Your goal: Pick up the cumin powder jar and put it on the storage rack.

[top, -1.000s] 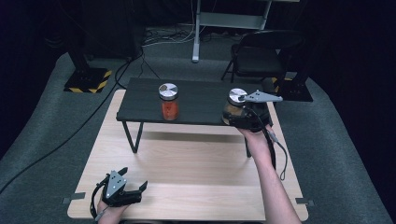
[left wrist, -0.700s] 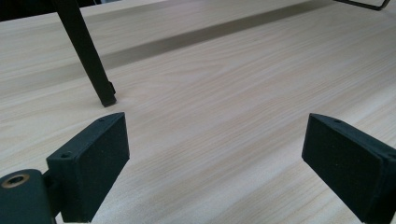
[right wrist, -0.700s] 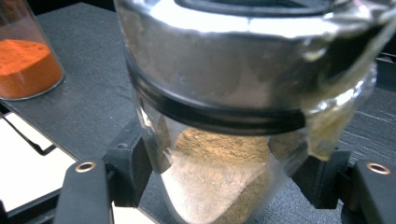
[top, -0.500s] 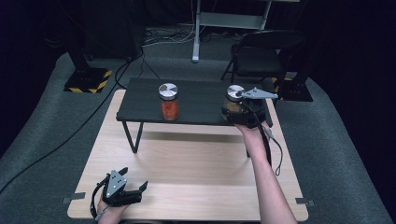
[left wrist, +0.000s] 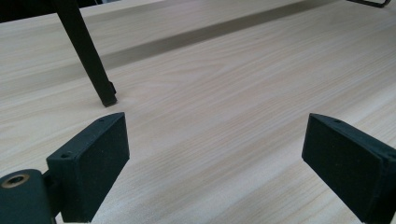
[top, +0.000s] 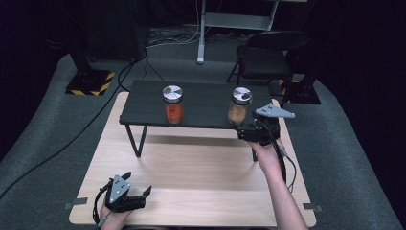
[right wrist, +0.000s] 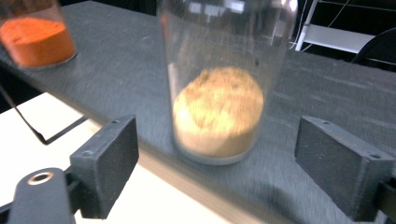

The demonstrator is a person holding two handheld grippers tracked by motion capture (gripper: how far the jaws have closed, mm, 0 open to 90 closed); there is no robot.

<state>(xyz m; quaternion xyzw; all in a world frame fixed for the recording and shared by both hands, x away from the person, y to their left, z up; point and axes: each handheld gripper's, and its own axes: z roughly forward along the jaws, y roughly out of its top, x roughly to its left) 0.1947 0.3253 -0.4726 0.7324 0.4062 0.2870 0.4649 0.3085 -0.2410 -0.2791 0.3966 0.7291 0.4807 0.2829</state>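
A dark room with grey carpet surrounds a pale wooden tabletop [top: 191, 172]. On its far half stands a low black shelf [top: 201, 112] on thin legs, with a folding chair [top: 265, 52] behind it.

Two glass jars with silver lids stand upright on the shelf, well apart. The jar of orange powder [top: 173, 104] is toward the left. The jar of tan powder [top: 239, 106] is toward the right, close to the shelf's near edge.

The right tool [top: 246, 132] sits at that near edge, just in front of the tan jar, which lies straight ahead of it with its long axis vertical. In the right gripper view the tan jar [right wrist: 224, 79] stands between and just beyond the two black pads [right wrist: 109, 163], which sit wide on either side without touching the glass; the jaws have just been opening, and nothing is held.

The left tool [top: 131, 197] rests low at the near edge of the tabletop, far from both jars, jaws spread wide over bare wood and holding nothing. The right hand is much the nearer to the tan jar.
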